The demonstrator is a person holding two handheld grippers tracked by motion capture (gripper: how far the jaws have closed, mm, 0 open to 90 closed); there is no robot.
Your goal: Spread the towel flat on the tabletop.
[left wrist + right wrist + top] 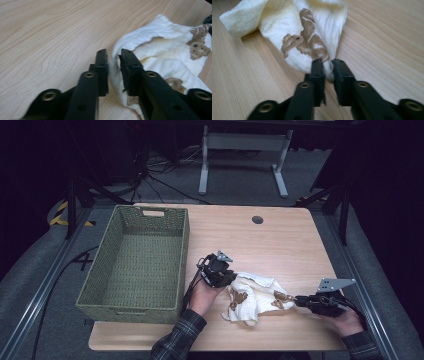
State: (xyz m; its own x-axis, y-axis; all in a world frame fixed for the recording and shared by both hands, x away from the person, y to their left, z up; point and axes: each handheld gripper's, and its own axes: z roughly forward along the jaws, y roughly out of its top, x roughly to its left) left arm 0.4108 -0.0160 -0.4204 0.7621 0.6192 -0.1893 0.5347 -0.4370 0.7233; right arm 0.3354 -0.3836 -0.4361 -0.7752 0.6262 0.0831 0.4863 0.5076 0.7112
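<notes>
A crumpled white cloth (pixel 254 296) with brown bear prints lies on the wooden table (pixel 280 240), near its front edge. My left gripper (pixel 233 279) is at the cloth's left end. In the left gripper view the jaws (pixel 113 53) stand slightly apart, and a fold of the cloth (pixel 162 62) lies loose in the gap. My right gripper (pixel 298 301) is at the cloth's right end, low over the table. In the right gripper view its jaws (pixel 327 62) are also a little apart, with a corner of the cloth (pixel 287 22) between them and no pad pressing on it.
A green woven basket (pixel 185 251) stands empty on the left part of the table, just left of my left hand. A round cable hole (pixel 257 219) sits near the table's far edge. Beyond the table a white desk frame (pixel 245 150) stands on the floor.
</notes>
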